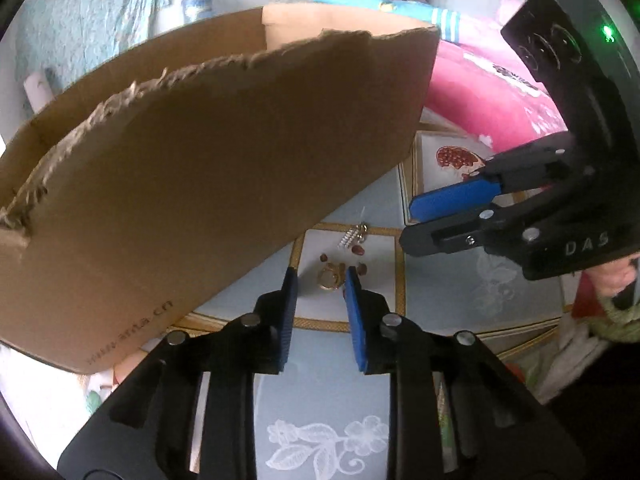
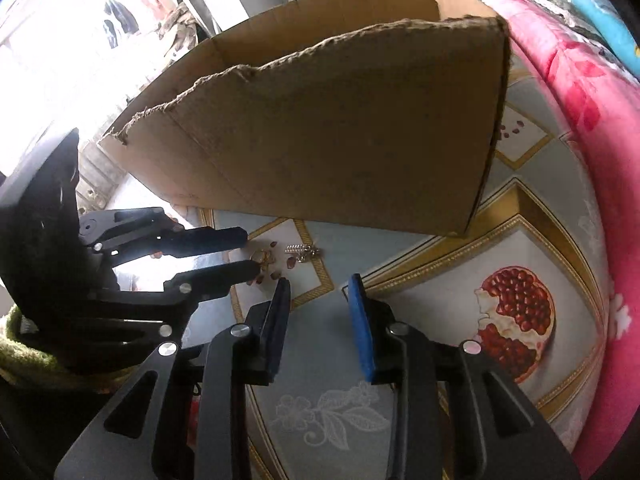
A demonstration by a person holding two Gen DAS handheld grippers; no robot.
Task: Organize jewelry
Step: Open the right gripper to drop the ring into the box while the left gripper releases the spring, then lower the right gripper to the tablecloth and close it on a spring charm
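Left wrist view: the left claw [image 1: 320,276] reaches up from the bottom centre of the frame, tilted steeply down at the bench [image 1: 472,280], its two blue-padded fingers [image 1: 354,320] apart.
Left claw state: jaws apart with a gold ring [image 1: 330,276] lying between the tips; the pads do not press on it as far as can be seen.
Right claw, seen from the left: the right claw [image 1: 406,222] comes in from the right edge, pointing toward the centre, one blue pad facing up, a narrow gap between the fingers, nothing in it.
Hand: part of a hand [image 1: 612,276] on a handle shows at the right edge, below the body of the right claw, above a green knitted cuff [image 1: 622,322].
Right wrist view: the right claw [image 2: 320,280] rises from the bottom centre, fingers apart over bare patterned cloth; the left claw [image 2: 250,254] enters from the left, its tips either side of the ring [image 2: 260,257].
Jewelry: the ring lies on the bench just below the box, with a small silver earring [image 2: 300,251] just to its right in the right wrist view; dark red spots around them may be beads or print, I cannot tell.
Box: a torn-edged cardboard box [image 1: 208,168] fills the upper left and centre of both views, standing on the bench.
Behind: a pink quilt [image 2: 580,92] at the right.
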